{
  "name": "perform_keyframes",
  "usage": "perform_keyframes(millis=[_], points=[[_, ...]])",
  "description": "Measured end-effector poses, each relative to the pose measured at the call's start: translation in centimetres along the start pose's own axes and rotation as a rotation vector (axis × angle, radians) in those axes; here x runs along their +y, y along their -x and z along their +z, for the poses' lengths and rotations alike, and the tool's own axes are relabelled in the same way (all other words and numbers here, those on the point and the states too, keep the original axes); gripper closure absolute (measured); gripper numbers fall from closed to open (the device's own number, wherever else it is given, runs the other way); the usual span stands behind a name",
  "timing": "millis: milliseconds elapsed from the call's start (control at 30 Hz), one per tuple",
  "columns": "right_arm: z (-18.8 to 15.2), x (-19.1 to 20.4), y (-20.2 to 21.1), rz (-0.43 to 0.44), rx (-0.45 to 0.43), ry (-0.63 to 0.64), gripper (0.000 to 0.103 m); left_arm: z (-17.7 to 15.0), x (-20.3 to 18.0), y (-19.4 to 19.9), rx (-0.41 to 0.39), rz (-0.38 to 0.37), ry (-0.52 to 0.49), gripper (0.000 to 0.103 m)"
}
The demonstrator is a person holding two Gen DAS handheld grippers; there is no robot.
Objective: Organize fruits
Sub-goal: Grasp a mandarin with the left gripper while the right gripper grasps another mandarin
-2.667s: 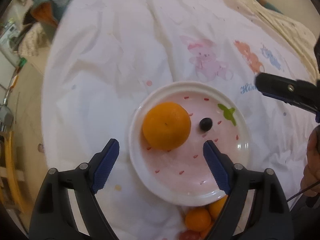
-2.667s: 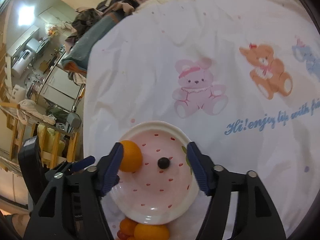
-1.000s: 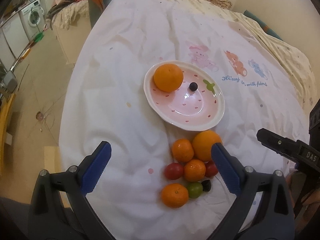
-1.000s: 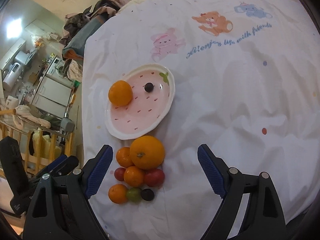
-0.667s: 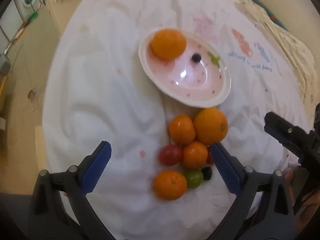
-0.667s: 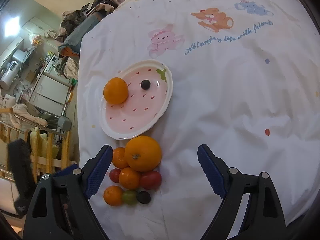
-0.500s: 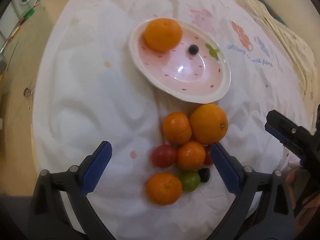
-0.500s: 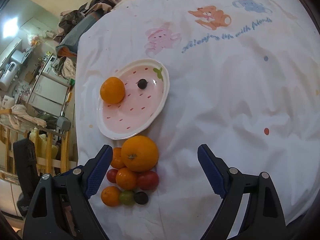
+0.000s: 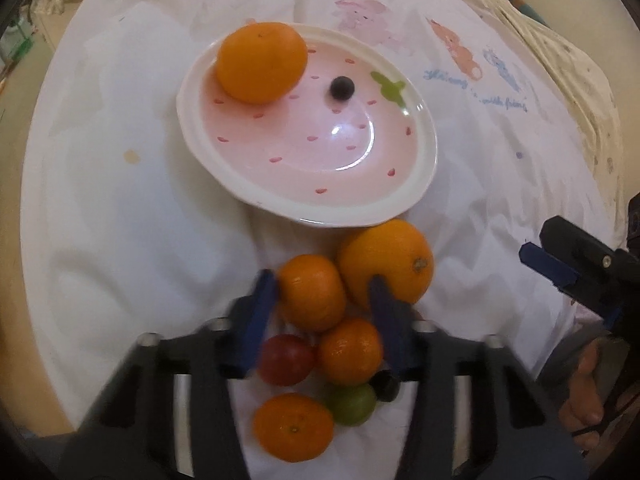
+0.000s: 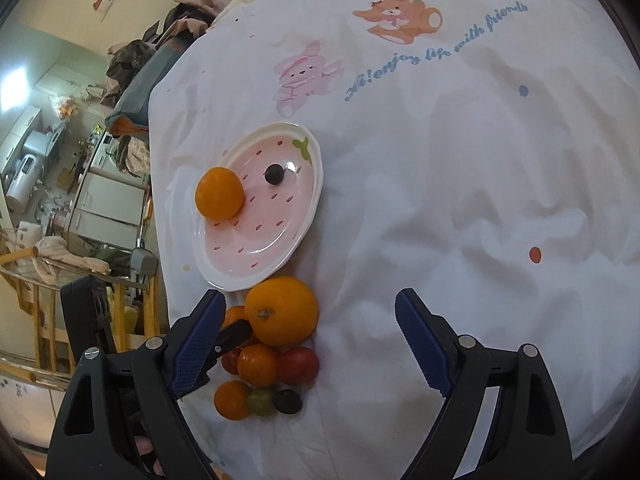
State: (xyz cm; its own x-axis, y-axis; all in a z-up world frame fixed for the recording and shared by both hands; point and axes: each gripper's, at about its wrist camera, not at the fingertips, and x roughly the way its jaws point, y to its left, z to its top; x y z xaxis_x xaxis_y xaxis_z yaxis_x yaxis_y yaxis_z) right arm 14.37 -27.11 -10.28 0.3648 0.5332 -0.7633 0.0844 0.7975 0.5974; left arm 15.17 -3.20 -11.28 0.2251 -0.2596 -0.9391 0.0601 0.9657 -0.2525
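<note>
Left gripper [image 9: 322,286], jaws blurred, brackets the small orange mandarin [image 9: 312,292] at the pile's 11 o'clock, apparently narrowing on it but grip not confirmed, likely because it's the nearest loose fruit to the plate. Right gripper [image 10: 308,332] hangs spread wide, holding nothing, well at 3 o'clock of the pile. Pink strawberry-print oval plate [image 9: 416,200] holds one orange [image 9: 262,68] at its 11 o'clock and a dark blueberry [image 9: 342,88] near 12; remaining fruit sits on the white cartoon-print cloth [image 10: 460,184] just at the plate's 6 o'clock.

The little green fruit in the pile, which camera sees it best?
The right wrist view. The green fruit sits in the open there, between a small orange and a dark berry. In the left wrist view it is blurrier, low in the frame, right beside a finger of the left gripper.
</note>
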Motion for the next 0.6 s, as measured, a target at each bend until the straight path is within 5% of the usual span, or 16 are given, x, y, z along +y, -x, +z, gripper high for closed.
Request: perform_keyframes(millis=[300, 600], points=[[-0.1, 0.2, 0.0, -0.010, 0.002, 0.000, 0.014, -0.2, 1.0, 1.3, -0.008, -0.024, 0.041, 0.076], [-0.5, 1.2, 0.0, -0.004, 0.025, 0.016, 0.014, -0.4, 2.1, 6.3, -0.148, 0.037, 0.078, 0.077]])
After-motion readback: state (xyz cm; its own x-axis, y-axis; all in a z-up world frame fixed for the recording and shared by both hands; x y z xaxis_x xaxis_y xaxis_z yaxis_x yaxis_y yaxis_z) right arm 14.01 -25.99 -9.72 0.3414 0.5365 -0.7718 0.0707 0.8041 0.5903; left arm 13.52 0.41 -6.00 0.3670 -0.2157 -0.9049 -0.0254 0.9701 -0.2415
